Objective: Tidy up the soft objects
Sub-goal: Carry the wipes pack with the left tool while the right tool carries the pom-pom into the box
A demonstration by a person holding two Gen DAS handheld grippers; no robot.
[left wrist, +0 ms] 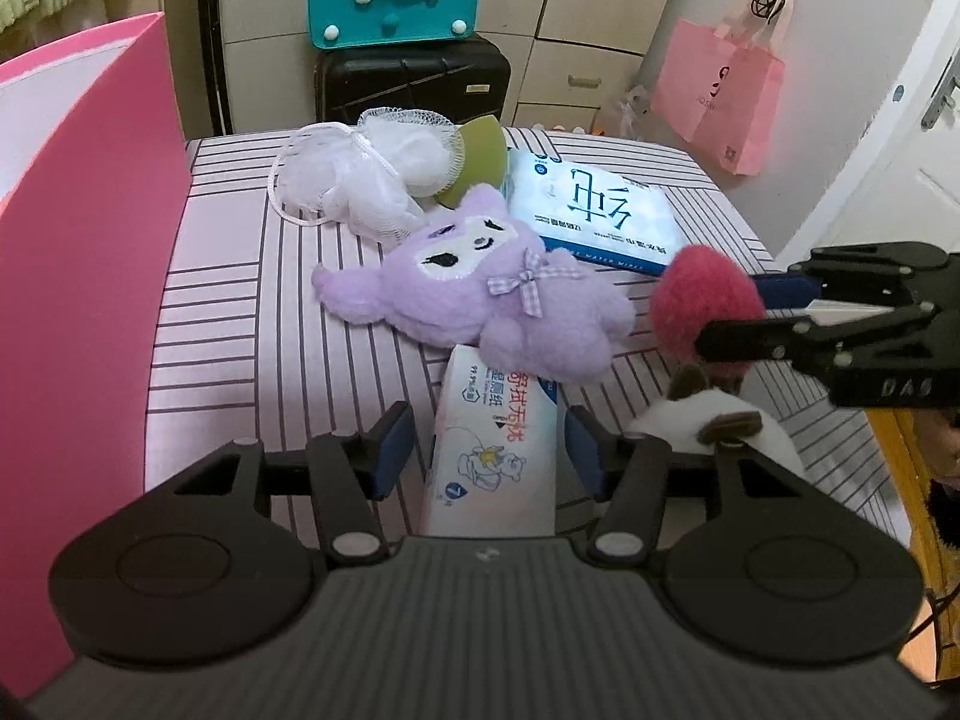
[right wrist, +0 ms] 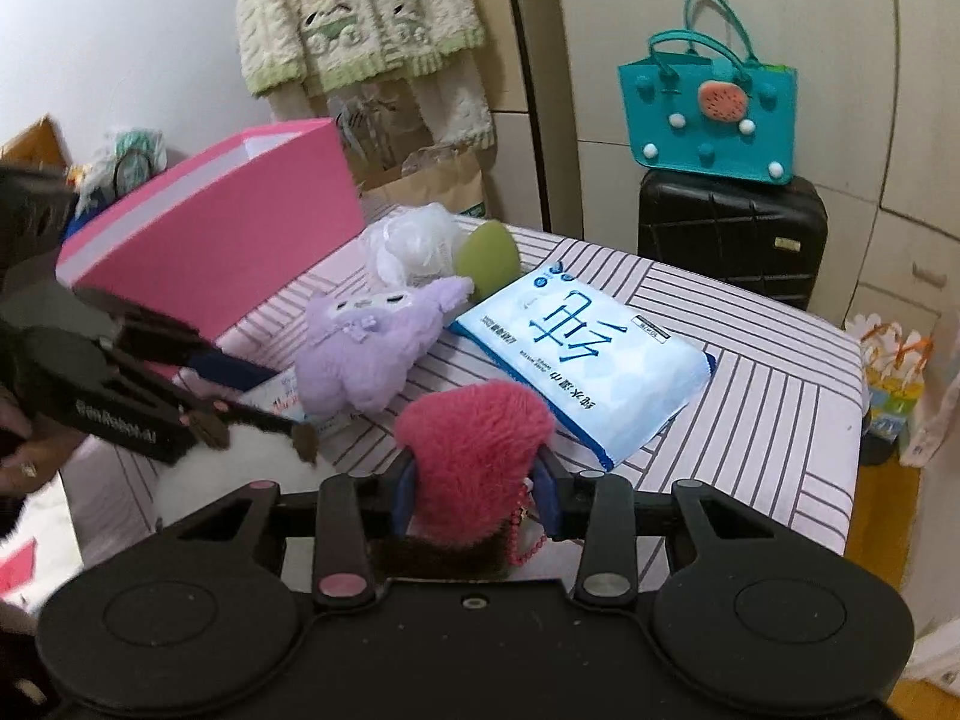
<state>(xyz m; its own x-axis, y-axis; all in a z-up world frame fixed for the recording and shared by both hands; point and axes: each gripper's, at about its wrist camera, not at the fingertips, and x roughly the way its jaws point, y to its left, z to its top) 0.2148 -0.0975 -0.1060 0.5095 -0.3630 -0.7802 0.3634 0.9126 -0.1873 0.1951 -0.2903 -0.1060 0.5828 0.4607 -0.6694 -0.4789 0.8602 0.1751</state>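
right tool [right wrist: 477, 483] clamps pink fuzzy toy [right wrist: 474, 438]; pink box [right wrist: 228, 228] lies far-left, nearer left tool [left wrist: 483, 441], half-open around tissue pack [left wrist: 492, 456].

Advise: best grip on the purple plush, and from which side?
Take the purple plush across its round body, coming from above on the near side. It lies flat, face up, partly over the small tissue pack; the body is its thickest, softest part, and the ears crowd the green sponge.
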